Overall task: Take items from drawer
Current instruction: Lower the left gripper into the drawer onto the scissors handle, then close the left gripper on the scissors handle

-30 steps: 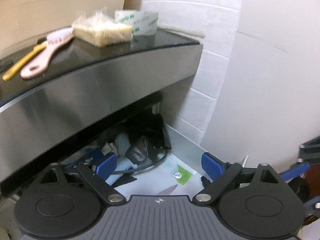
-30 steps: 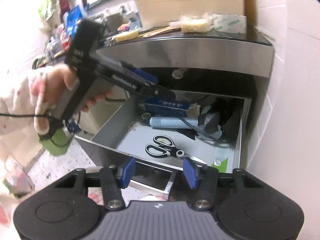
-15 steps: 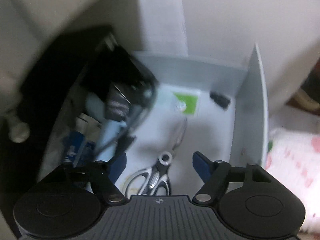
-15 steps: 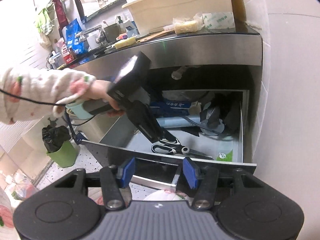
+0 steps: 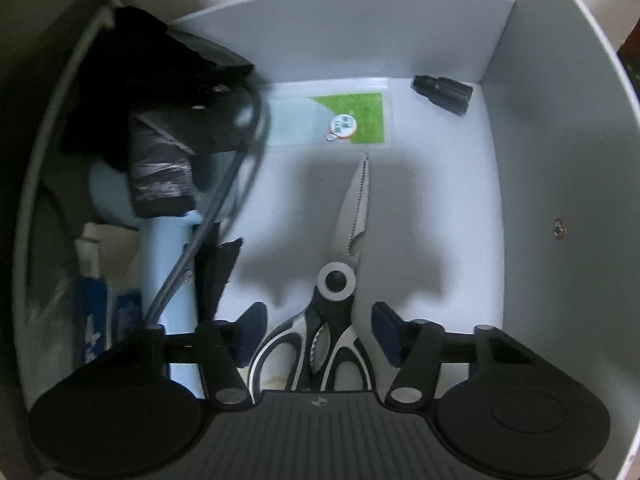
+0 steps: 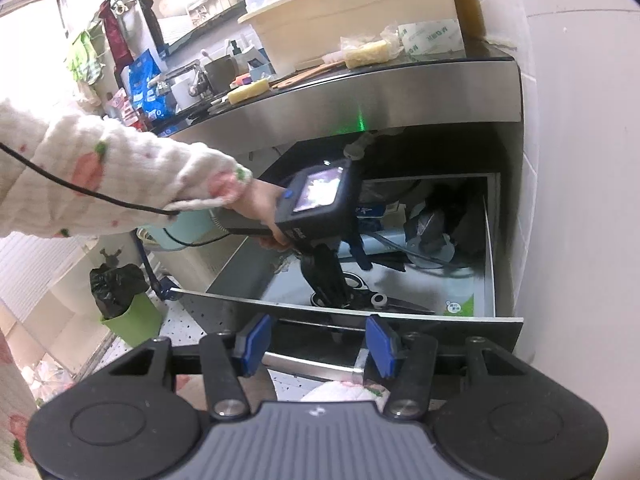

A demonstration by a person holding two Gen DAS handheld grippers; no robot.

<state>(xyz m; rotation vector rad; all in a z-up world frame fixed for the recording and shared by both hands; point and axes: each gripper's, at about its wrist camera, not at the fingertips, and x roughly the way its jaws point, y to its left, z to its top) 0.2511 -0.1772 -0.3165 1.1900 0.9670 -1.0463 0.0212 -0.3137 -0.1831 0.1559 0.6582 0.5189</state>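
Note:
The grey drawer stands pulled out under a steel counter. Black-and-white kitchen scissors lie on its floor, blades pointing away. My left gripper points steeply down into the drawer. Its jaws are closing with the scissor handles between the blue pads, and a thin gap still shows on each side. The right wrist view shows a hand in a flowered sleeve holding the left gripper over the scissors. My right gripper hangs in front of the drawer's front panel, part open, nothing between its pads.
The drawer also holds a black bundle with a grey cable, a light blue tube, a blue-and-white box, a green-and-clear packet and a small black cap. A cream basin sits on the counter. A green bin stands on the floor.
The left gripper swung from facing the counter edge down into the drawer over the scissors, and its jaws narrowed around the handles. The right gripper has barely shifted.

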